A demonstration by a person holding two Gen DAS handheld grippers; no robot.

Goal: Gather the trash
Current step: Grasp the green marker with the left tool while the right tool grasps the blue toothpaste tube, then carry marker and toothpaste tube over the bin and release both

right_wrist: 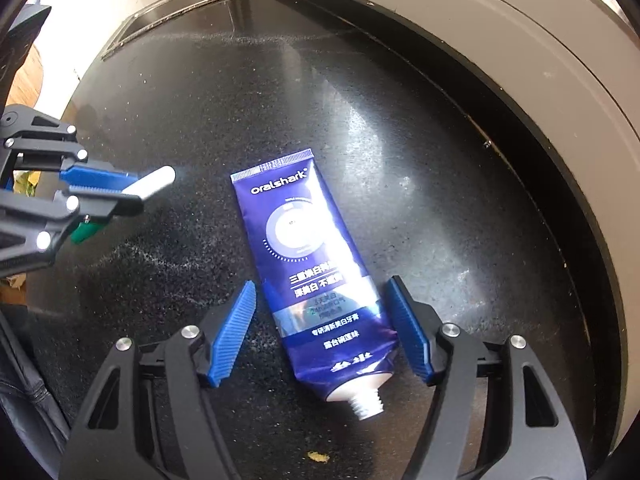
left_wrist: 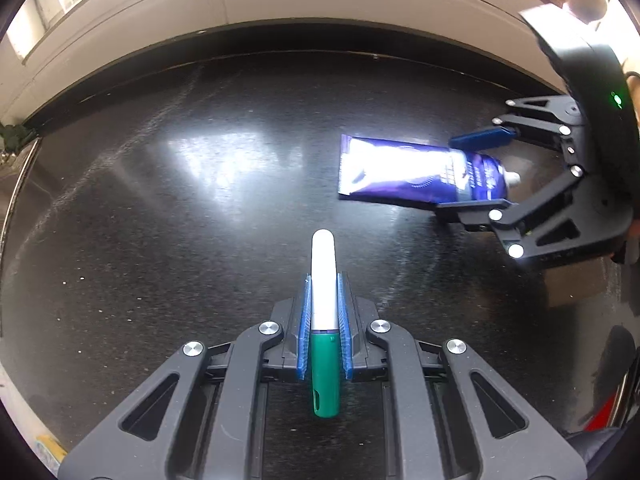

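My left gripper (left_wrist: 324, 280) is shut on a marker (left_wrist: 322, 256) with a white barrel and a green cap, held lengthwise between the blue pads above the black countertop. The same gripper (right_wrist: 120, 190) and marker (right_wrist: 156, 182) show at the left of the right wrist view. A capless purple toothpaste tube (right_wrist: 316, 264) lies flat on the counter, its white threaded neck pointing toward me. My right gripper (right_wrist: 322, 286) stands open astride the tube's lower half. Its right pad is close against the tube's edge and its left pad is apart from it. In the left wrist view the tube (left_wrist: 400, 172) lies between the right gripper's (left_wrist: 448, 176) fingers.
The black speckled countertop (right_wrist: 400, 120) ends at a pale wall (right_wrist: 520, 40) behind it. A steel sink rim (right_wrist: 168, 16) lies at the far left end. A small yellow scrap (right_wrist: 318, 457) lies near the counter's front. A dark garment (right_wrist: 24, 400) hangs at the lower left.
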